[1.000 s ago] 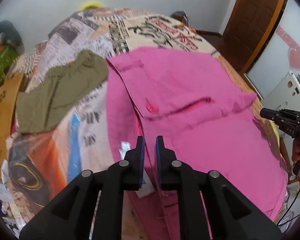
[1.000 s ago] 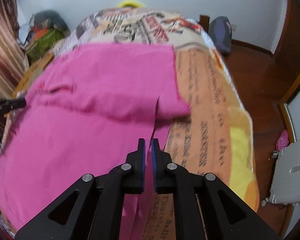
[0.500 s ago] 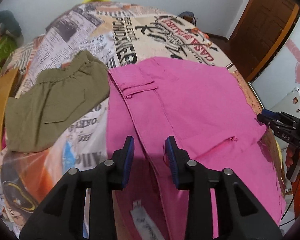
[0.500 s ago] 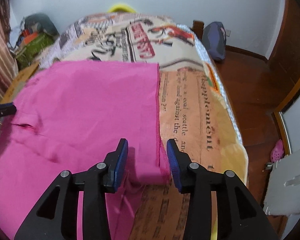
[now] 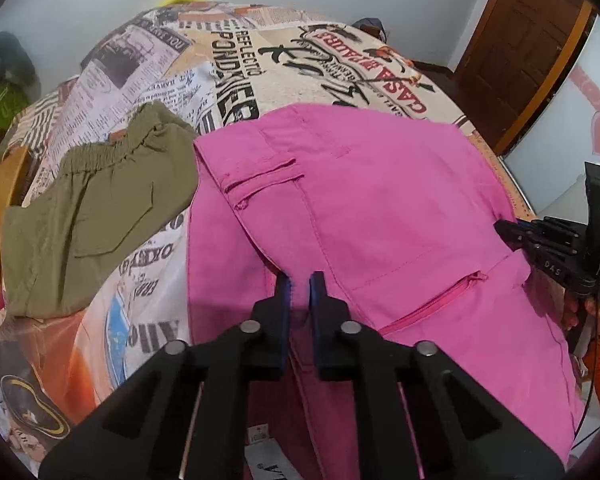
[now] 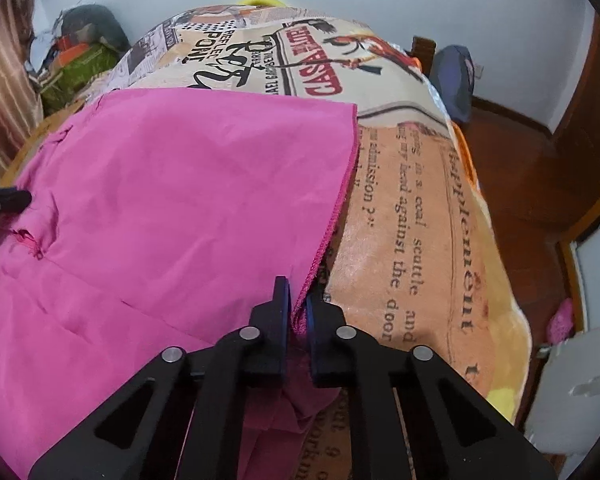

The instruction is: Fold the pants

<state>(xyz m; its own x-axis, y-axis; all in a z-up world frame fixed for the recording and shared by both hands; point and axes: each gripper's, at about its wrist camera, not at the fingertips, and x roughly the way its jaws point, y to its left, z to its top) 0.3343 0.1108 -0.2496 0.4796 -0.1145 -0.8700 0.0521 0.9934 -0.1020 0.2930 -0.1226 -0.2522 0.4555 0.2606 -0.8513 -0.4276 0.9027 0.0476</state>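
Pink pants lie spread on a bed, folded over themselves, with a waistband and a zip pocket showing; they also fill the left of the right wrist view. My left gripper is shut on a fold of the pink pants near their middle edge. My right gripper is shut on the hemmed right edge of the pink pants. The right gripper also shows at the right edge of the left wrist view.
Olive green shorts lie left of the pink pants on the newspaper-print bedspread. A brown door and wooden floor lie to the right. Bags are piled by the far left wall.
Both grippers were shut on the pants, opened half a second ago as the fold was laid flat, and have now closed again on the pink cloth.
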